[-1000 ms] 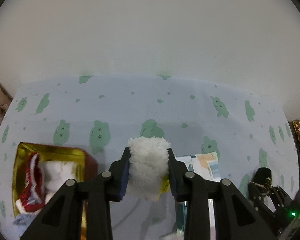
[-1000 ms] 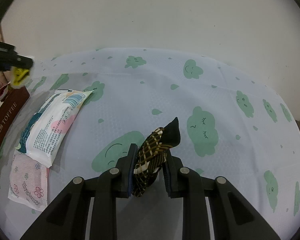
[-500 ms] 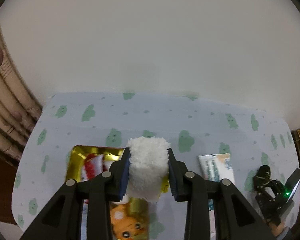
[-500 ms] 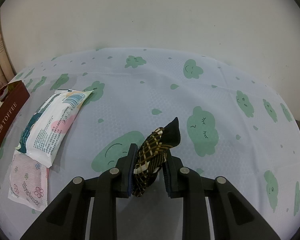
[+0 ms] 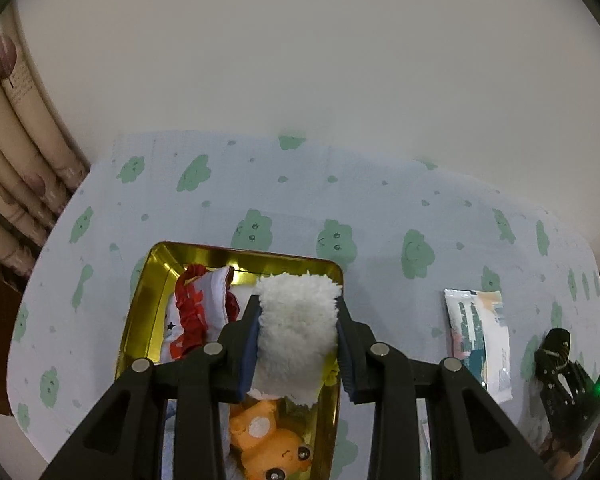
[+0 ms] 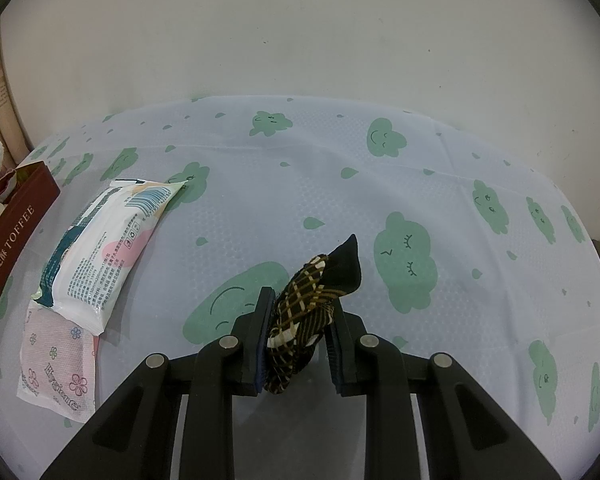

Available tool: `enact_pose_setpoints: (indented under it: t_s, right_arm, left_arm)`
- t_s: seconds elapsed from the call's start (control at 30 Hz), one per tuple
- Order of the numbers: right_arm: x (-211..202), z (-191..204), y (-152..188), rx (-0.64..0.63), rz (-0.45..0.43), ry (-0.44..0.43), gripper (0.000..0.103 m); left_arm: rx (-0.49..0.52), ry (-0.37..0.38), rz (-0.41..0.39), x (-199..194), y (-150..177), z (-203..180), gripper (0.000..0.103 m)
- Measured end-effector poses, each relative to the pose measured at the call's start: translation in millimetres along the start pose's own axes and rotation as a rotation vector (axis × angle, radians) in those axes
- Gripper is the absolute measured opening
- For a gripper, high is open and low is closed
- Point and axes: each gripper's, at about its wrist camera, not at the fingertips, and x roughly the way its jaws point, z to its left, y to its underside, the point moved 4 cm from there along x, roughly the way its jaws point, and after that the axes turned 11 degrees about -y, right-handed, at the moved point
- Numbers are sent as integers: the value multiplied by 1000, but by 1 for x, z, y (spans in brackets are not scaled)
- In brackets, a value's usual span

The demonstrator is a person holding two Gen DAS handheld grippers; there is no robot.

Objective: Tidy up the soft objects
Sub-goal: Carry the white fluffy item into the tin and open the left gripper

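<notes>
My left gripper (image 5: 298, 344) is clamped on a white fluffy cloth (image 5: 296, 332), its pads pressing both sides, and hangs over the gold tin (image 5: 148, 292). In the tin lie a red and white frilled cloth (image 5: 196, 316) toward the far end and an orange plush toy (image 5: 268, 444) toward the near end. The tin sits near the left edge of the table, on a pale tablecloth (image 5: 380, 208) printed with green clouds.

My right gripper (image 6: 300, 338) is closed nearly all the way on a dark plaid cloth (image 6: 304, 312), whose black tip sticks up past the fingers, near the middle of the table. Toward the left edge lies a white pack of wipes (image 6: 108, 248) with a barcode and small print I cannot read. Its near end overlaps a pink flowered packet (image 6: 56, 368) marked "Hygiene". Beyond them the tin's dark red side (image 6: 8, 248) reads "TOFFEE" after some Chinese characters.
</notes>
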Motion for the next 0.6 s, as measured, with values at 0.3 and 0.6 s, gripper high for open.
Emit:
enact_pose_setpoints:
  t_s: [0.3, 0.6]
  right_arm:
    - [0, 1, 1, 1, 1, -1, 22]
    - [0, 0, 1, 1, 1, -1, 22]
  left_arm:
    - [-19, -18, 43, 28, -4, 2, 36]
    - [-29, -32, 78, 43, -4, 5, 50]
